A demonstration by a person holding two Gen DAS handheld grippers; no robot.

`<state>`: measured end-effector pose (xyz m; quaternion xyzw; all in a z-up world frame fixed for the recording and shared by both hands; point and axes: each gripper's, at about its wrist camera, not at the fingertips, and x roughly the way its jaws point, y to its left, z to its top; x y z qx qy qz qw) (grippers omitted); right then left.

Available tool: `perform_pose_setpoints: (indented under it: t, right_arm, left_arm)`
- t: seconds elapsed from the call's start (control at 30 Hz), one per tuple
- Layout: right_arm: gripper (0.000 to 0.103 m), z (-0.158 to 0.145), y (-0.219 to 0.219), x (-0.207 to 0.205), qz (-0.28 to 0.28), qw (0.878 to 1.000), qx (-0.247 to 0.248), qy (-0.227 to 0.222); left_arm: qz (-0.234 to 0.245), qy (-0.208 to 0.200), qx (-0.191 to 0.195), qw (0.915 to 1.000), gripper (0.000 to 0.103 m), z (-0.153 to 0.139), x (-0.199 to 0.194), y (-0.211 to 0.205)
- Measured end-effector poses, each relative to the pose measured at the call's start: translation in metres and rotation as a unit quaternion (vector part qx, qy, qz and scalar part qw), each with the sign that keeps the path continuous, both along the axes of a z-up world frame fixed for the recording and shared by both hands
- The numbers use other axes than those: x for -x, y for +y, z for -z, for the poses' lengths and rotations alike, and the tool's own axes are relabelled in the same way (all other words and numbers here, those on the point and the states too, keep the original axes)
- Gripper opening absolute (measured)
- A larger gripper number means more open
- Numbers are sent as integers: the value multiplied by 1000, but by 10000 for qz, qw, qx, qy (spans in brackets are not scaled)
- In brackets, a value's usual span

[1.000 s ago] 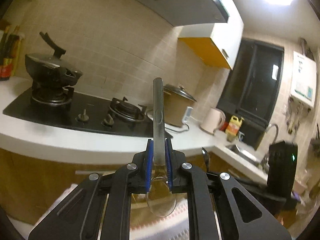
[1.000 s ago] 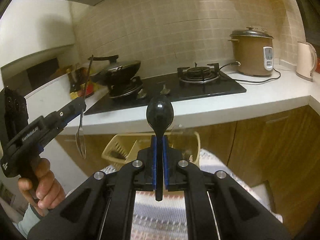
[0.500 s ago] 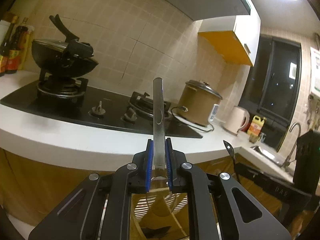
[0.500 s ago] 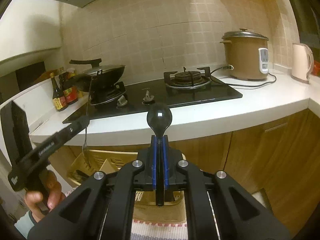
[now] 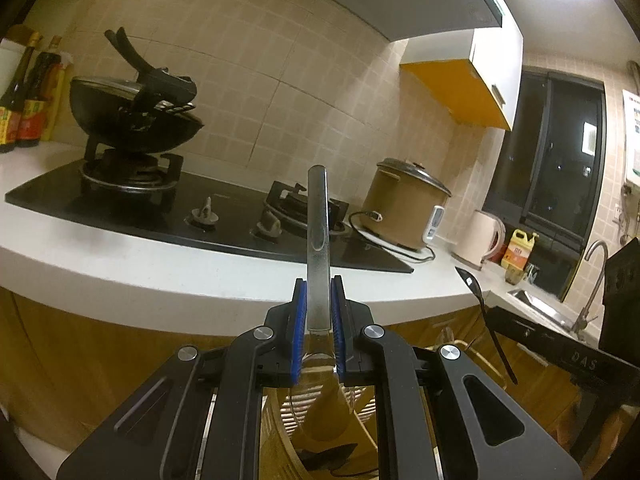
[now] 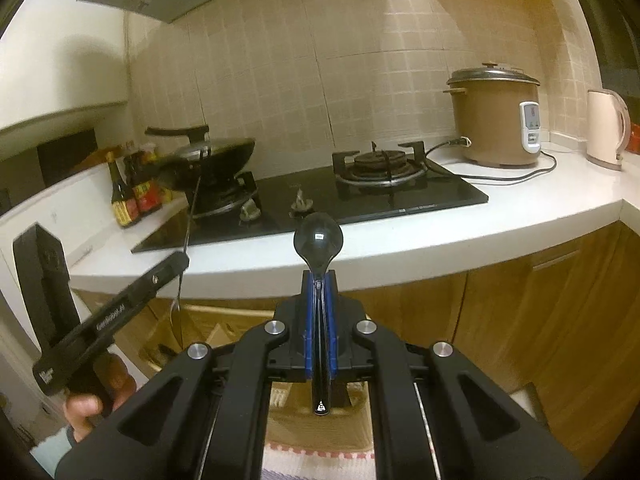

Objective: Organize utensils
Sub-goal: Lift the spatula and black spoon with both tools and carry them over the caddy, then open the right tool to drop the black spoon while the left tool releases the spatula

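**Legible markings on the two grippers**

In your left wrist view, the right gripper (image 5: 576,356) carries the pale letters "DAS" along its black side bar. In your right wrist view, the left gripper (image 6: 120,308) bears small white lettering on its side that is too blurred to read. Labels on the sauce bottles (image 6: 132,196) show no readable text.

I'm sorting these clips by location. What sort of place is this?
A home kitchen, most likely. A gas hob carrying a black wok sits in a white countertop, with a brown rice cooker and an electric kettle beside it.
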<state>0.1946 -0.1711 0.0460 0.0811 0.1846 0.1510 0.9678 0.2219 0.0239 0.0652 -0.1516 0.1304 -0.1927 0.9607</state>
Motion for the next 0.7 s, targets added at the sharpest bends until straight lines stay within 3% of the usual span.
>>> perform_pose_setpoints:
  t: [0.33,0.7]
  right_arm:
    - [4,3,2,-8,63,9991,-307,-280]
    - [4,25,10,-4,293,9981,65,-540]
  left_arm:
    - [8,10,47,10000,10,0,-1,2]
    - [20,46,5,10000,10,7,0,1]
